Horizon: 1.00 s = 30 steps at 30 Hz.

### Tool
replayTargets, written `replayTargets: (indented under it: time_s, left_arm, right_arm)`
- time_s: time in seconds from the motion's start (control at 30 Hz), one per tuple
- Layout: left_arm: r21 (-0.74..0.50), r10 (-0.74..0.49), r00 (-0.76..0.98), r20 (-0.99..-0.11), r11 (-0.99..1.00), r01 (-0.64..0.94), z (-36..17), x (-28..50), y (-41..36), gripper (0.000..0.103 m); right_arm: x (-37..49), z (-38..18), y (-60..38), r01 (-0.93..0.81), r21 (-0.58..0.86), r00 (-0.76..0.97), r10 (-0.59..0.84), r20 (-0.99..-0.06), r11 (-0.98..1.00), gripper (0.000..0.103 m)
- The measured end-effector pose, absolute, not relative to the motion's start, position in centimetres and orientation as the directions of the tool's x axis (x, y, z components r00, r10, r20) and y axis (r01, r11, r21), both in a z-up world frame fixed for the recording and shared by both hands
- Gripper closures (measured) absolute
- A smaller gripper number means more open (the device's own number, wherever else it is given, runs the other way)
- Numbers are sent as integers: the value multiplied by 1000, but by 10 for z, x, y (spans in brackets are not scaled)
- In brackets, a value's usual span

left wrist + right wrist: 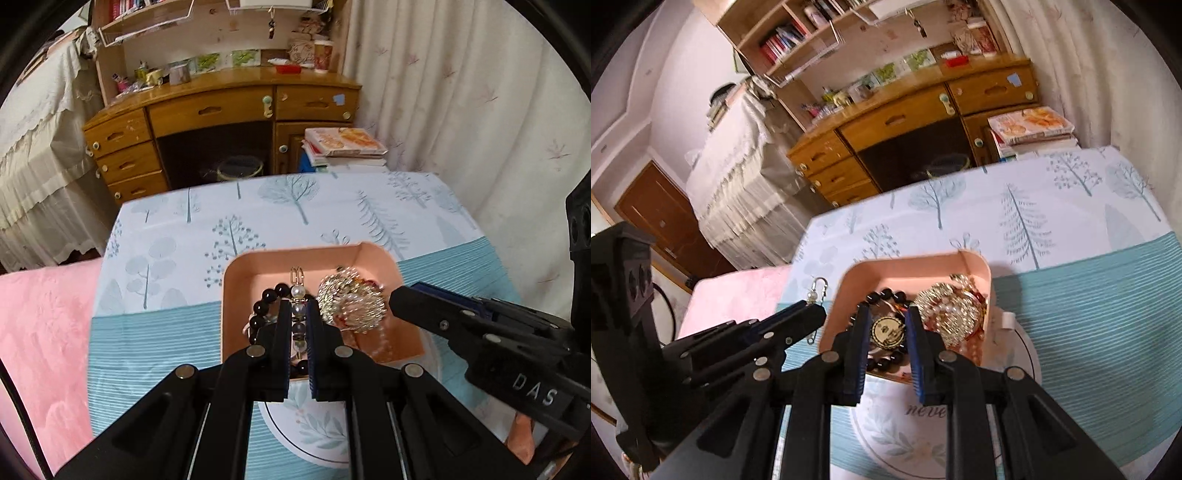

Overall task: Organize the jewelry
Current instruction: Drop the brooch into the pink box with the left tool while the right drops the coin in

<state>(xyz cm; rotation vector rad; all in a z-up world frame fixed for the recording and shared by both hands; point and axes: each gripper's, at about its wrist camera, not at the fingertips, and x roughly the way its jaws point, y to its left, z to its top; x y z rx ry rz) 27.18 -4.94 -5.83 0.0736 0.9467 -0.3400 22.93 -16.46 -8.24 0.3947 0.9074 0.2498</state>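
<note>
A pink tray (258, 266) (975, 262) sits on the tablecloth and holds a black bead bracelet (264, 301) (886, 295), a gold filigree piece with pearls (351, 302) (951, 314) and a round gold medallion (886, 330). My left gripper (298, 306) is shut on a pearl-and-bead pendant with a gold clasp (297, 291) (817, 290), held above the tray's left part. My right gripper (886, 314) is open, its fingers on either side of the medallion. It shows in the left wrist view (400, 301), beside the gold piece.
A white plate with leaf print (317, 432) (908, 435) lies under the tray's near edge. The table wears a tree-print cloth (258, 206). A pink blanket (40, 332) lies to the left. A wooden desk (221, 107) and a book stack (343, 146) stand behind; curtains hang right.
</note>
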Motion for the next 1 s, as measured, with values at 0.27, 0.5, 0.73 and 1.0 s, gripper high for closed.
replayTargets:
  time_s: [0.27, 0.5, 0.73, 1.0]
  left_arm:
    - [-120, -251, 542, -802, 957, 265, -92, 273, -47, 66]
    - [-17, -124, 635, -763, 985, 172, -83, 254, -32, 8]
    - [-14, -96, 679, -727, 992, 126, -63, 217, -26, 1]
    - [10, -81, 701, -708, 992, 125, -42, 157, -32, 1]
  right_arm:
    - [238, -115, -164, -10, 410, 517, 356, -778, 912, 83]
    - [216, -103, -172, 15, 383, 555, 311, -771, 924, 79]
    - [178, -87, -166, -3, 323, 596, 262, -759, 946, 72]
    - [119, -72, -166, -5, 291, 633, 229, -740, 957, 70]
